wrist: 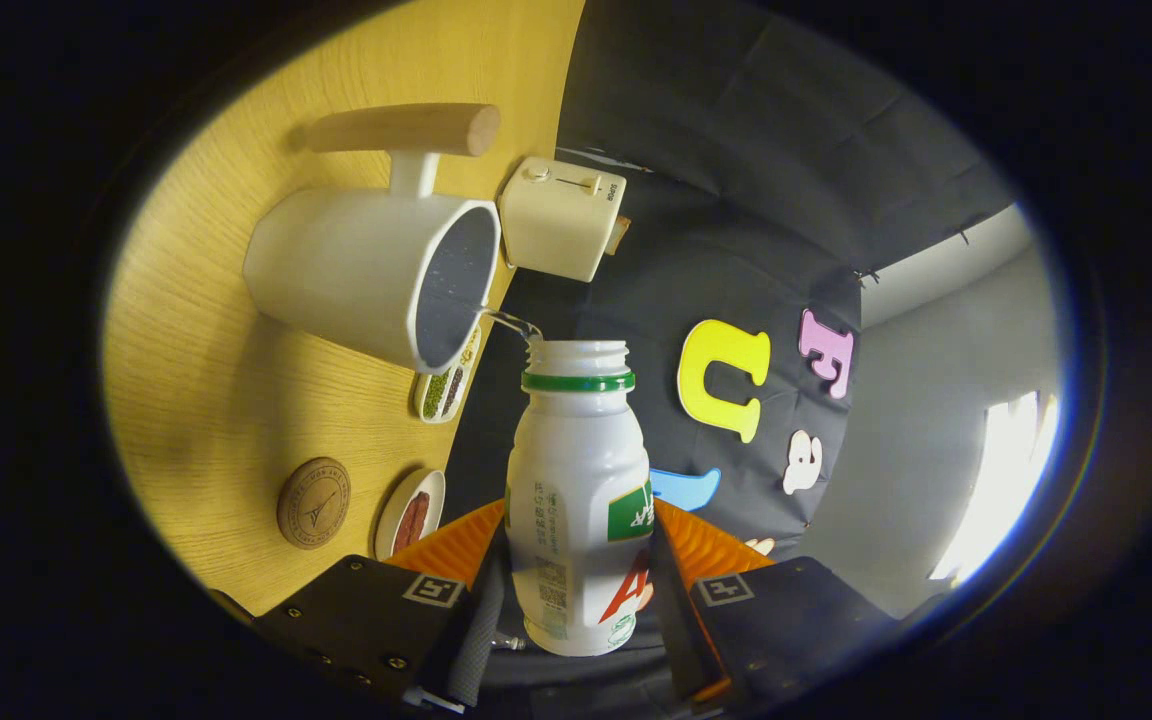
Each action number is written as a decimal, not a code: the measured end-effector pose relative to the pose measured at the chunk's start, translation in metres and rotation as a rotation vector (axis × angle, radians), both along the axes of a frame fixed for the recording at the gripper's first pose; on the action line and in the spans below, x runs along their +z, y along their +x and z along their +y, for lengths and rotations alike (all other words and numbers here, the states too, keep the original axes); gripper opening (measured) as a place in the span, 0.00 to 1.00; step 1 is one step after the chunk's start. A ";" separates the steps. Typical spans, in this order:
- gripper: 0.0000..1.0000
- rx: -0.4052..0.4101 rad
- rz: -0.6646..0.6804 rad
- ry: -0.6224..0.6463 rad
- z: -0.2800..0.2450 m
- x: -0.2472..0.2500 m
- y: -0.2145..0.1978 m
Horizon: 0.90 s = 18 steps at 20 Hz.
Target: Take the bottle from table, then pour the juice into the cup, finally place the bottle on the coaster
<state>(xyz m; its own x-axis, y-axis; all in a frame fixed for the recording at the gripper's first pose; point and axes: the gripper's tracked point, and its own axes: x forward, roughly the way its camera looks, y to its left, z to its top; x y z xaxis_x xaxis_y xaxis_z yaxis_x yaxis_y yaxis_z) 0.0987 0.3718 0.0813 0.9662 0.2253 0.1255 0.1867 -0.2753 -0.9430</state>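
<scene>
A: Pouring, then, is the step in hand. The gripper [576, 590] has its two fingers closed against the sides of the white plastic juice bottle [578, 500], which sits between them, low on the body, cap off and green neck ring showing.

B: And the bottle is tipped over?

A: Yes, the whole view is rolled, so the wooden table [236, 400] stands on its side. A thin clear stream leaves the bottle's mouth and reaches the rim of the white cup [366, 275], the one with the wooden handle [406, 128].

B: It lands right at the lip?

A: At the rim's near edge, as far as I can judge. I'd bring the mouth a touch further over the opening, so nothing runs down the outside wall.

B: Speed?

A: Keep the tilt gentle; a sudden tip could slosh past the rim.

B: What is nearby?

A: A cream toaster [561, 215] just beyond the cup by the table's far edge, a small dish of beans [446, 385] beside the cup, and a plate [411, 515] near the round wooden coaster [313, 502].

B: So the coaster is free?

A: It looks bare, well apart from the cup, ready for the bottle afterwards.
</scene>
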 end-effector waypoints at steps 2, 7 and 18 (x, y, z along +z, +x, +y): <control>0.69 0.006 -0.005 -0.013 0.002 -0.001 0.000; 0.70 0.009 -0.014 -0.062 0.004 -0.003 -0.003; 0.70 0.011 -0.018 -0.083 0.004 -0.002 -0.001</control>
<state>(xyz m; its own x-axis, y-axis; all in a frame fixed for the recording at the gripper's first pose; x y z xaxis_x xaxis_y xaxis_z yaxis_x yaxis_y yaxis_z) 0.0981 0.3753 0.0788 0.9613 0.2464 0.1235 0.2071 -0.3500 -0.9136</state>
